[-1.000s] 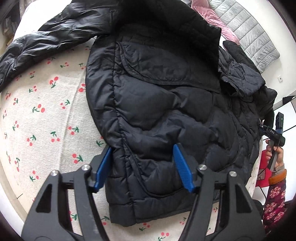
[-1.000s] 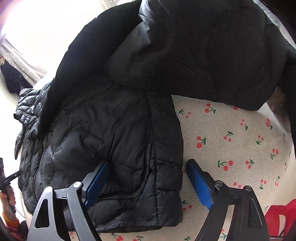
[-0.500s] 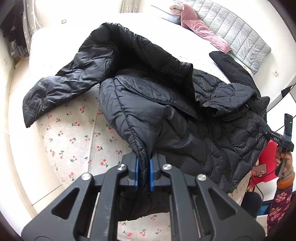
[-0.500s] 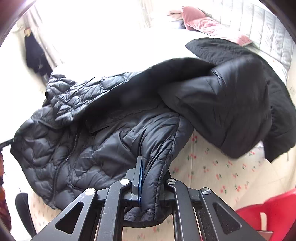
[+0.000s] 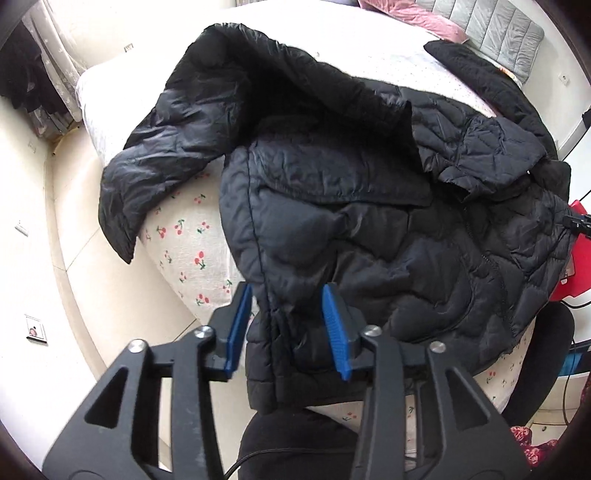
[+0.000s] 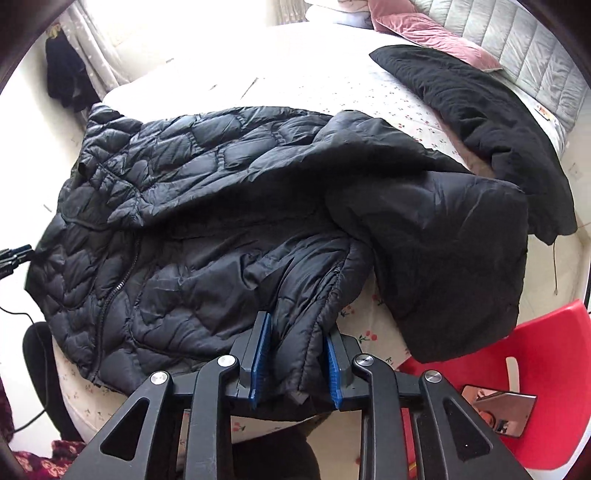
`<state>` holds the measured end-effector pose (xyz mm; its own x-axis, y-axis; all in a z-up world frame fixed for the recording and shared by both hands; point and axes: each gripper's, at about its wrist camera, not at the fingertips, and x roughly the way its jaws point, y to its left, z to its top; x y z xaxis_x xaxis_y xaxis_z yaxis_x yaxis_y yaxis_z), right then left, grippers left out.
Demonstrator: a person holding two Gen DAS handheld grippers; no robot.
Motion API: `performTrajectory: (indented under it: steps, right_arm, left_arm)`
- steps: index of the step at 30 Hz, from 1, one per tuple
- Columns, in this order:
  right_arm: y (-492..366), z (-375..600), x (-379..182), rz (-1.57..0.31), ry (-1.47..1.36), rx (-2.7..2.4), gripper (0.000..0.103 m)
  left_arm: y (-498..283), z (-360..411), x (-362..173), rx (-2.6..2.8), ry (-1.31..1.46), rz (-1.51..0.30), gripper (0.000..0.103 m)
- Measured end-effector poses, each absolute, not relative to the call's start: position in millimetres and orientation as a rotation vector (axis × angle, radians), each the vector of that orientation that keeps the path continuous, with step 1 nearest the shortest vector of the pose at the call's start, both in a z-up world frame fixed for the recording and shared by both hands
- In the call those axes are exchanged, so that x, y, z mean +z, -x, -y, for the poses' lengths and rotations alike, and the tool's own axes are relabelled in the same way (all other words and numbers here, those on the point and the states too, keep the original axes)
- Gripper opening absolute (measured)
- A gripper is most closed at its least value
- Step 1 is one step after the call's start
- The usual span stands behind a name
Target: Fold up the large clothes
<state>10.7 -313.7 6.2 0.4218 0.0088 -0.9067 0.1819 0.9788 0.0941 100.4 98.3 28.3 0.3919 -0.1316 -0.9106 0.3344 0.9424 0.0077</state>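
Observation:
A large black quilted puffer jacket [image 5: 369,229] lies spread on the cherry-print bed [image 5: 184,236], hem toward me, one sleeve [image 5: 147,162] hanging off the left edge. My left gripper [image 5: 286,328] is open, its blue pads [image 5: 334,332] either side of the jacket's left hem corner. In the right wrist view the jacket [image 6: 192,229] lies the same way and my right gripper [image 6: 295,358] is open around the right hem corner, pads [image 6: 258,354] apart. The other sleeve [image 6: 443,266] drapes off the bed's right edge.
A second black garment [image 6: 480,110] lies across the far right of the bed near a pink pillow [image 6: 424,33] and grey headboard [image 6: 535,48]. A red chair [image 6: 517,369] stands at the right. A black chair [image 5: 543,362] stands by the bed's near edge.
Both grippers closed on the jacket's hem corners, lifted and pulled them back, and have now opened again. The hem hangs loose between the pads.

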Motion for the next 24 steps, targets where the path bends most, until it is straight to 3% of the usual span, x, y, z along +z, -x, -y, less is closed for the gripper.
performTrajectory:
  steps: [1,3,4,7,12,19,20,23,24]
  right_arm:
    - [-3.6,312.8,8.9,-1.113,-0.193,-0.111,0.036]
    - [11.3,308.9,18.9,-1.065,-0.195,-0.107,0.054]
    - [11.7,306.4,21.6,-1.041,-0.201,-0.093,0.055]
    - [10.2,301.3,33.1,-1.005,-0.249,-0.019,0.058]
    - [-36.1,278.5,25.6,-1.004,-0.343,0.060,0.060]
    - [-89.2,275.7,-20.3,-1.039,-0.473,-0.007,0.060]
    - [-94.9,279.3,-25.7,-1.032,-0.489,-0.023,0.060]
    - [-108.1,291.0,-34.2,-0.972,-0.536,-0.032,0.059]
    - [-111.6,292.9,-34.1,-0.954,-0.538,-0.028,0.050]
  left_arm:
    - [-99.9,-99.4,33.1,-0.306,-0.185,-1.103,0.061]
    - [-100.3,-97.7,47.7,-0.329,-0.165,-1.061,0.065]
    - [-101.2,-96.2,52.5,-0.341,-0.158,-1.051,0.067]
    - [-100.9,-99.5,62.1,-0.385,-0.110,-1.038,0.076]
    - [-128.2,-68.9,68.4,-0.474,-0.001,-1.055,0.077]
    - [-186.2,-27.1,32.2,-0.444,0.087,-1.041,0.076]
    - [-194.5,-26.6,24.7,-0.436,0.112,-1.062,0.075]
    - [-214.9,-28.5,7.0,-0.441,0.206,-1.119,0.050]
    - [-220.7,-28.9,2.6,-0.446,0.231,-1.134,0.041]
